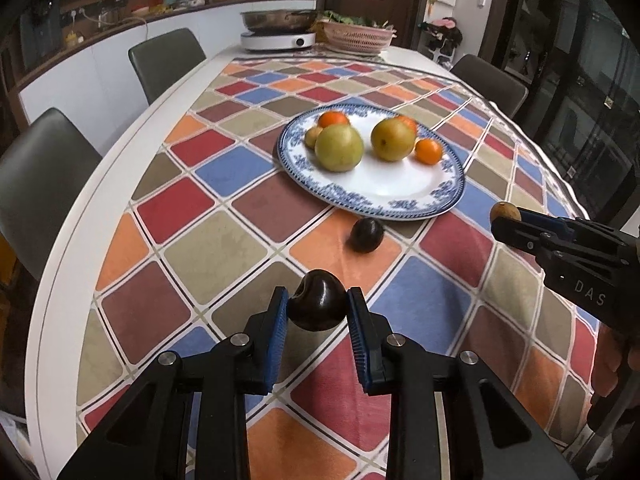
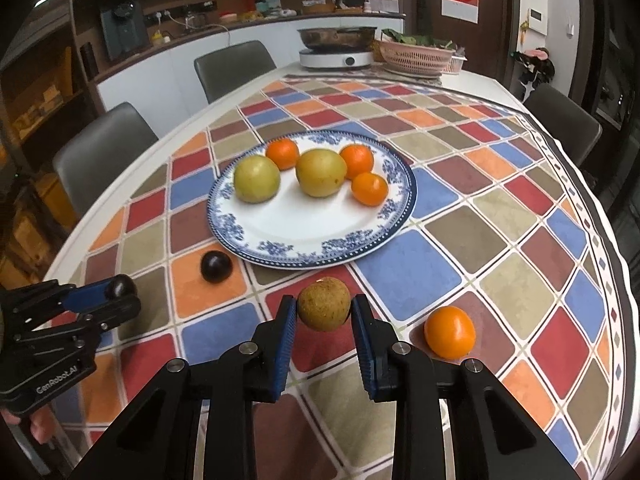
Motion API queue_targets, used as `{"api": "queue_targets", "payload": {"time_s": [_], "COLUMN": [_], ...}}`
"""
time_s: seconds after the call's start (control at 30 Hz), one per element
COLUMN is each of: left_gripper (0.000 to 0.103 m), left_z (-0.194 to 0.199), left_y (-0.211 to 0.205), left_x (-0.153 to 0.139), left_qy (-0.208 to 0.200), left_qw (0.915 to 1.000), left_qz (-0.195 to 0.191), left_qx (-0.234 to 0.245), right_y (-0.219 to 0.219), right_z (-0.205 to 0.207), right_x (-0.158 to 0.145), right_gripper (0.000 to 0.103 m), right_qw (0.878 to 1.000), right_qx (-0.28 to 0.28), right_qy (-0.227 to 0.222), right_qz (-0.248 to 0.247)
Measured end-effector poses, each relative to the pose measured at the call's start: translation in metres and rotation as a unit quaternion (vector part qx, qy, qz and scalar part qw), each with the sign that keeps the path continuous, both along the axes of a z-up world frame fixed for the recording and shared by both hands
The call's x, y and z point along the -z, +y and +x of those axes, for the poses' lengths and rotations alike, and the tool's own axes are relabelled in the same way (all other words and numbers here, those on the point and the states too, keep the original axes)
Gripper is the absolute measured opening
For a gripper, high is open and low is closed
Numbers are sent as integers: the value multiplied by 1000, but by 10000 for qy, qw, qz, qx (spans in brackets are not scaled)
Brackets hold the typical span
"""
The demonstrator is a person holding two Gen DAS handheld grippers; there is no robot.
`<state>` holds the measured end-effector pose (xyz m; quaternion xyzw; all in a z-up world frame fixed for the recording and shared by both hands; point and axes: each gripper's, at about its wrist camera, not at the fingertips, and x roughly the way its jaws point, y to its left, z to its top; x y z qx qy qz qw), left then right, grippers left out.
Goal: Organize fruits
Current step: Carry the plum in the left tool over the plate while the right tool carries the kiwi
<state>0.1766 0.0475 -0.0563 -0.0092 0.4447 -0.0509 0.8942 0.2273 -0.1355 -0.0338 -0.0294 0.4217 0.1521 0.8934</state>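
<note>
The blue-and-white plate (image 2: 256, 256) lies straight ahead of and beyond both claws, so the coming move is probably a forward carry to its bare near half. The left claw (image 1: 318, 308) is clamped on a dark plum (image 1: 318, 304), held clear of the desk (image 1: 120, 132), with the plate ahead and slightly right. The right claw (image 2: 324, 312) is closed on a brown round fruit (image 2: 324, 304), perhaps a longan, with the plate ahead and slightly left. Both claws point steeply down and forward, side by side and about equally near the plate. Already on the plate: 2 yellow-green pears (image 2: 256, 178), 3 tangerines (image 2: 370, 188). A second plum (image 2: 216, 266) rests just off its near left rim; a loose tangerine (image 2: 450, 332) sits at near right.
</note>
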Motion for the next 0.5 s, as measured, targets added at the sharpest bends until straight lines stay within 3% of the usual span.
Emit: {"api": "queue_targets", "payload": {"time_s": [0.5], "left_gripper": [30], "left_z": [-13], "left_y": [-11], "left_x": [-45], "left_qy": [-535], "left_qw": [9983], "left_qz": [-58], "left_qx": [218], "right_y": [-6], "right_z": [-20], "right_x": [-44], "right_gripper": [29], "right_qw": [9982], "right_qx": [-134], "right_qy": [-462], "right_qz": [356]}}
